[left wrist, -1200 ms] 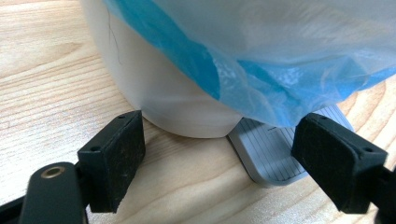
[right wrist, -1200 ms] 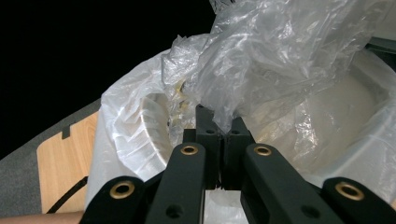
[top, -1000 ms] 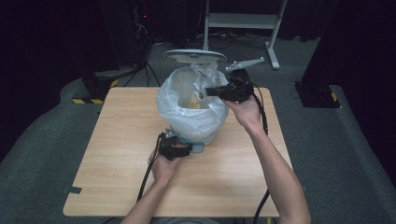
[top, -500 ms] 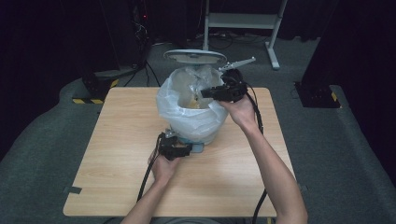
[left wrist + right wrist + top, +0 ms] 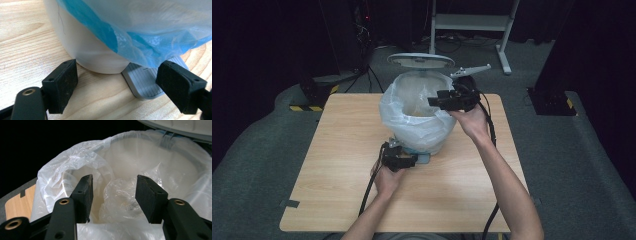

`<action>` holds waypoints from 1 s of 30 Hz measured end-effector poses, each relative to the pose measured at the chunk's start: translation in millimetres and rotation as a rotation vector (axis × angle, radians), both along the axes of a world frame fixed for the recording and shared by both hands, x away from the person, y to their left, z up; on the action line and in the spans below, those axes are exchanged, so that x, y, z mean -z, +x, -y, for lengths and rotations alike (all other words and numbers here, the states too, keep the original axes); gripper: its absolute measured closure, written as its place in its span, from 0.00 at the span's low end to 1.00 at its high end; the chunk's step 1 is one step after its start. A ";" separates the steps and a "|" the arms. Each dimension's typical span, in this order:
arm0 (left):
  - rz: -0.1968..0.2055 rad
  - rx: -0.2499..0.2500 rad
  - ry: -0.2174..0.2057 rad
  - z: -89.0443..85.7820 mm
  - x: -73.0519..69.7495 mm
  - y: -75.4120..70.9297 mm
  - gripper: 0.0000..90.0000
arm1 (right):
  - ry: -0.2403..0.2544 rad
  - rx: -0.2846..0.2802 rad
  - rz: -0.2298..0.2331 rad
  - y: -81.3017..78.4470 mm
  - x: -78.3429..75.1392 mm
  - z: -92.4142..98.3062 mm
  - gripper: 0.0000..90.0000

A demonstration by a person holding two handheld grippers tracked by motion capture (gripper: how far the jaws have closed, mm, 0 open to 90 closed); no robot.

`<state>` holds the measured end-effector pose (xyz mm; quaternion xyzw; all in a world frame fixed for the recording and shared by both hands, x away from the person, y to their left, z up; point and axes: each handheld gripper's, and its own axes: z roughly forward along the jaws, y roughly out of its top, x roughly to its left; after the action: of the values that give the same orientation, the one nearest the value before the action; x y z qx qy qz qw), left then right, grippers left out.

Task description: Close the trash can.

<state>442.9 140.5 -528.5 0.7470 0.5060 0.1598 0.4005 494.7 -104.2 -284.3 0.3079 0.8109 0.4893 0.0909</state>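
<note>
A white pedal bin stands at the table's middle back, lined with a translucent plastic bag that drapes over its rim. Its lid stands open behind. My left gripper lies low at the bin's foot, open, with its jaws wide apart on either side of the base and the grey pedal. My right gripper hovers at the rim's right side and points into the bin. Its jaws have just been opening, and nothing is pressed between them. Crumpled bag lies beyond them.
The wooden table has bare room left, right and in front of the bin. Cables trail from both grippers toward the near edge. A white stand and dark equipment sit on the floor behind.
The right gripper's jaws have parted at the bin's rim, and the bag's raised plastic there has settled lower. Both hands have stayed in place.
</note>
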 end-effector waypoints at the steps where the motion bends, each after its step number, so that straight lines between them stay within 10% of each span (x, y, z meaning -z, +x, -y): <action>1: 0.000 -0.001 -0.003 0.2 0.1 0.0 0.20 | 0.009 0.005 0.012 -2.0 -0.1 3.4 0.53; 30: 0.002 -0.002 -0.007 0.4 0.2 0.0 0.20 | 0.110 0.081 0.082 -29.0 3.2 50.6 0.53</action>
<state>442.9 140.1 -528.7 0.7449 0.5069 0.1593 0.4034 465.7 -154.8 -287.5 0.3246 0.7654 0.5411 0.1265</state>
